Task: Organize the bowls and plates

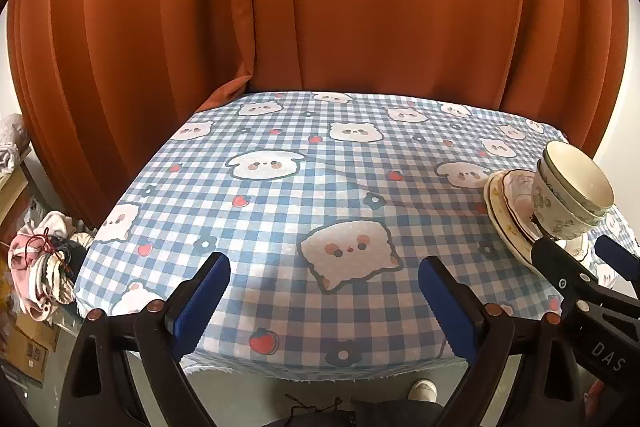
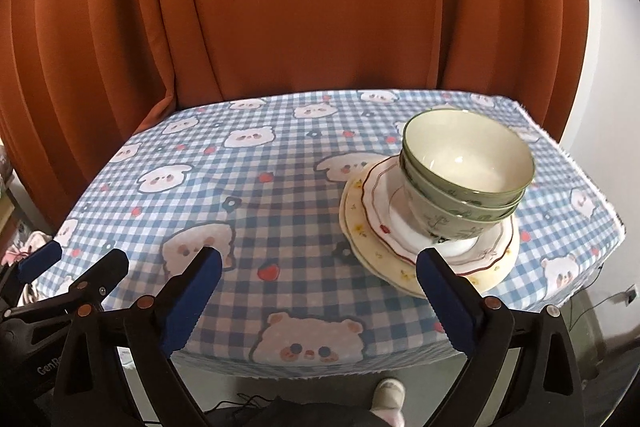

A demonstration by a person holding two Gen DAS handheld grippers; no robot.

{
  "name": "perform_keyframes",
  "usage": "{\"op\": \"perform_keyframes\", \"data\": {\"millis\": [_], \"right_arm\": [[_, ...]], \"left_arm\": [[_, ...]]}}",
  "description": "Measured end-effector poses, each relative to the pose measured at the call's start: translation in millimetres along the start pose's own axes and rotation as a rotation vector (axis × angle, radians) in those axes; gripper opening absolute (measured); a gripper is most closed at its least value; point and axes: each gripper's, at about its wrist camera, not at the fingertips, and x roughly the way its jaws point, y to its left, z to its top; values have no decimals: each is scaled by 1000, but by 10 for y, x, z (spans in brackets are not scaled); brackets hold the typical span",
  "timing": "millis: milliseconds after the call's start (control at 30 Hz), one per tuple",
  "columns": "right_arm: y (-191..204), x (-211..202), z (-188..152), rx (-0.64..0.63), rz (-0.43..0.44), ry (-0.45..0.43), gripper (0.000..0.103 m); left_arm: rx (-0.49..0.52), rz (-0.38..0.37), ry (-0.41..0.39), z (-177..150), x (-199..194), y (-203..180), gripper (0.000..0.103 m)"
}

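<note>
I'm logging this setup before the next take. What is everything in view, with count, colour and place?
bowls: two, green floral, nested, on the plates.
plates: two, cream under white with red rim, stacked, table's right side.
tablecloth: one, blue check with bears, covering the table.
curtain: one, rust orange, behind the table.
clothes pile: one, pink and white, floor at left.
shoe: one, white, floor below the table edge.
left gripper: blue fingers open, empty.
right gripper: blue fingers open, empty, near the plates.

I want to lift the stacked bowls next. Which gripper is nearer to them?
Right. The right gripper hangs open at the table's near edge, its right finger just before the plates under the stacked bowls. The left gripper, also open, is farther off to their left.
</note>
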Motion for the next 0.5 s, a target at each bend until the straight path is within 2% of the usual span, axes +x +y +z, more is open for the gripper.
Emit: {"op": "perform_keyframes", "data": {"millis": [500], "right_arm": [[-91, -46, 41, 14, -24, -20, 99]], "left_arm": [[17, -9, -52, 60, -79, -78, 96]]}}
